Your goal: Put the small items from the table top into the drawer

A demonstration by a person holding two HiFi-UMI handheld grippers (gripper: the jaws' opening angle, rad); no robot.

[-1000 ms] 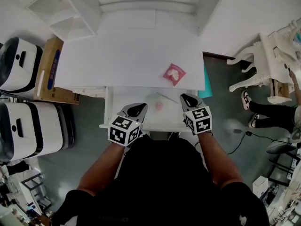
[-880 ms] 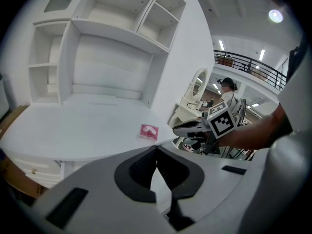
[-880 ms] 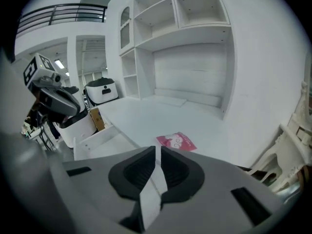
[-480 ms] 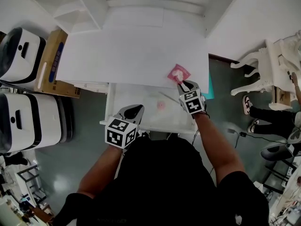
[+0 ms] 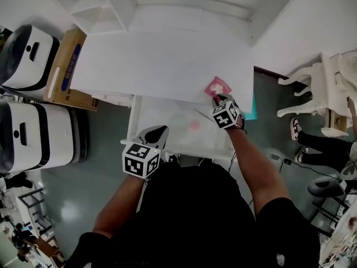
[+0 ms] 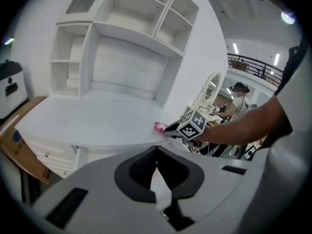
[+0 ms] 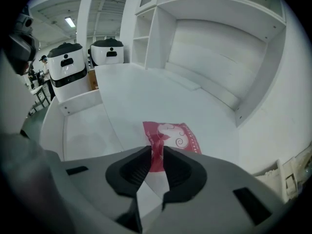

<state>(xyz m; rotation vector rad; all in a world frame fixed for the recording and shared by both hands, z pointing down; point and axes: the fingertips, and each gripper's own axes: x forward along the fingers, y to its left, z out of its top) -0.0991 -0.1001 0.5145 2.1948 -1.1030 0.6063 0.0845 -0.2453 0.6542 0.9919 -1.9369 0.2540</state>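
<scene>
Noted right gripper (image 5: 216, 98) jaws clamped on pink packet's (image 5: 218, 86) near corner, at bench's (image 5: 156, 66) front right edge. Noted left gripper (image 5: 157, 132) jaws together, empty, near open drawer's (image 5: 167, 121) front left corner.

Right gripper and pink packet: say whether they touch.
Touching. The right gripper view shows the right gripper pinching the pink packet by its near edge.

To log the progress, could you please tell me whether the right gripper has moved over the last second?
Yes. The right gripper has gone forward, from the front edge of the drawer to the pink packet at the edge of the table.
</scene>
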